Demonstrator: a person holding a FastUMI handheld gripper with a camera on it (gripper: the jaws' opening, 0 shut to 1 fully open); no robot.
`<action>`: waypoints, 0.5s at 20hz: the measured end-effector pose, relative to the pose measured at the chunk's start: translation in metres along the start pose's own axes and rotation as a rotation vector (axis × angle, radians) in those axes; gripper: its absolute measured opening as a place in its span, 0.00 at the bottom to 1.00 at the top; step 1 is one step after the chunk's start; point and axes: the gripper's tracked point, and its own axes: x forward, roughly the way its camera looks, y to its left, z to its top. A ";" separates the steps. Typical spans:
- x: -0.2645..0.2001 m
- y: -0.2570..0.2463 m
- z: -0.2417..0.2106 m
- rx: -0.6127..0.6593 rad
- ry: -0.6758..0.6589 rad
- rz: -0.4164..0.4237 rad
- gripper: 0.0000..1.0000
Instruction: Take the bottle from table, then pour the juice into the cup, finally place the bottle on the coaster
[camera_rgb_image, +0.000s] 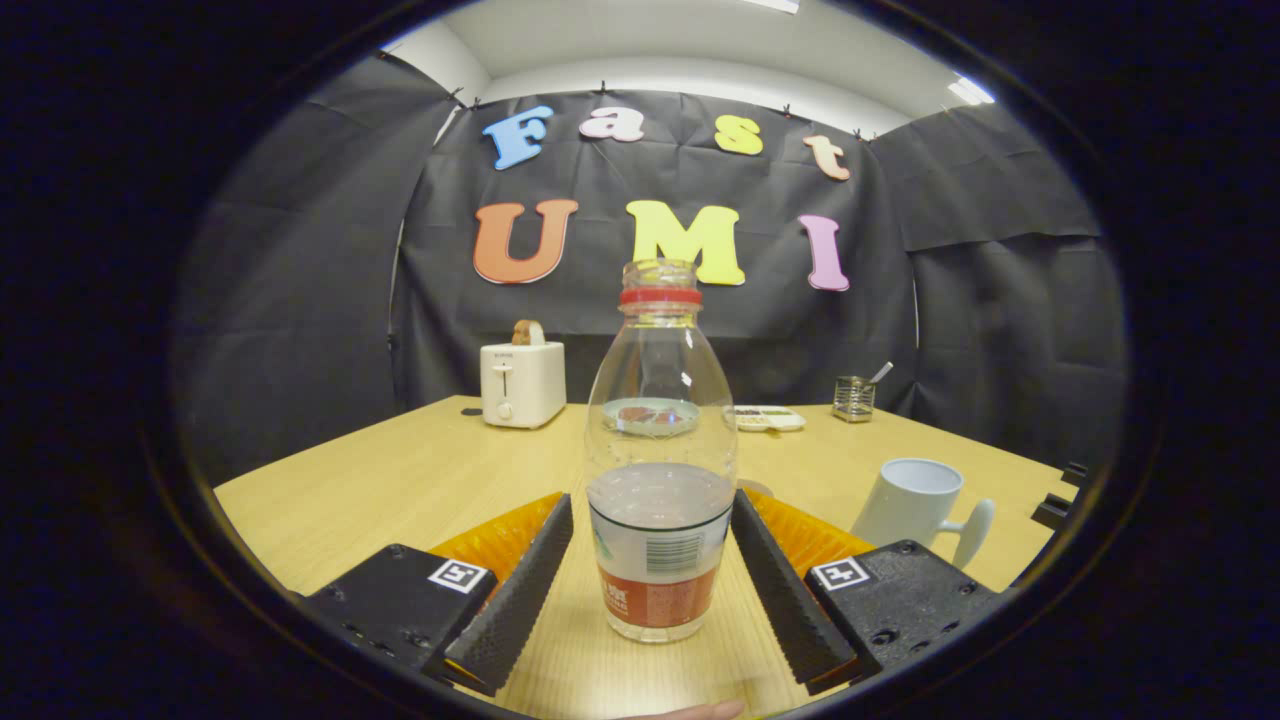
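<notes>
A clear plastic bottle (660, 470) stands upright and uncapped on the wooden table (400, 480). It has a red neck ring, a label low down, and pale juice filling about its lower third. My gripper (650, 500) is open, with one finger on each side of the bottle's lower body. The right finger lies very close to the bottle and the left one stands a little apart. A white cup (915, 505) with its handle turned right stands just beyond the right finger. A small round disc (757, 488), perhaps the coaster, peeks out behind the right fingertip.
At the table's far side are a white toaster (522, 383) holding a slice of bread, a small white tray (768, 418) and a metal holder (853, 398) with a spoon. A round dish shows through the bottle. A person's fingertip (700, 710) shows at the near edge.
</notes>
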 end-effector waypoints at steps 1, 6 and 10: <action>0.004 0.001 0.001 0.005 -0.005 -0.009 0.97; 0.011 0.008 0.003 0.033 -0.018 -0.009 0.79; 0.000 0.012 0.021 0.126 -0.012 0.041 0.77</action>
